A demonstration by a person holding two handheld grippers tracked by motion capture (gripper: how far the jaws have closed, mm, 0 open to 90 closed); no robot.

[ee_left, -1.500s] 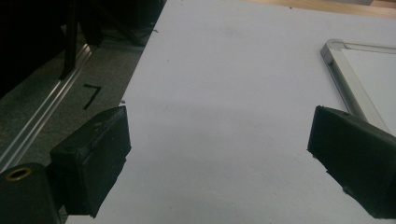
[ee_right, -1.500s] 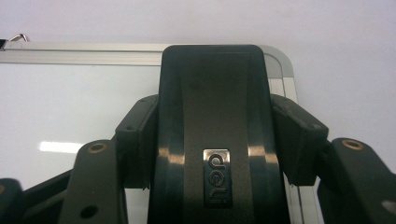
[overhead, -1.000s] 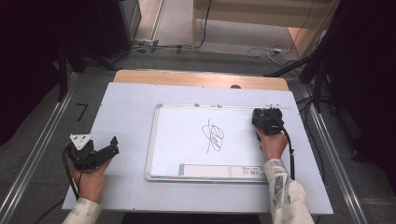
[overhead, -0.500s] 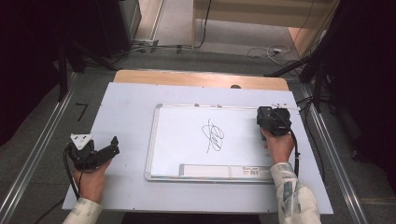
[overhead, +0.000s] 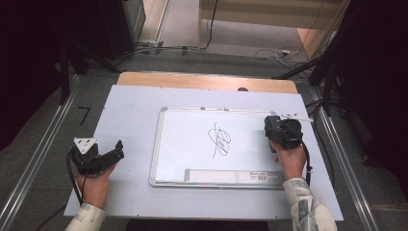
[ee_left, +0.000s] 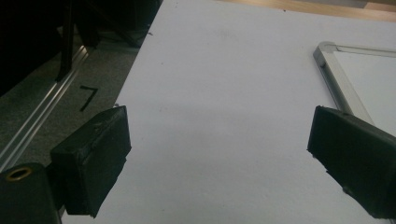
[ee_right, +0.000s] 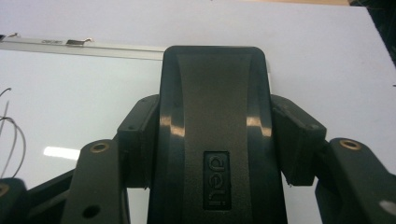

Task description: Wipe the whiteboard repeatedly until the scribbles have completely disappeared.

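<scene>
A whiteboard with a silver frame lies flat on the pale table. A black scribble marks its middle. My right gripper is over the board's right edge, shut on a black eraser that carries a raised logo. In the right gripper view the jaws press on both sides of the eraser, with the board and a bit of the scribble beyond. My left gripper rests on the table left of the board, open and empty. The board's corner lies ahead of it on the right.
A light strip runs along the board's near edge. A thin white object lies just beyond my right gripper. A wooden board lines the table's far edge, with metal rails along both sides and cables on the floor behind.
My right hand has shifted a little to the right with the eraser, away from the scribble and toward the board's right edge. The left hand has stayed put.
</scene>
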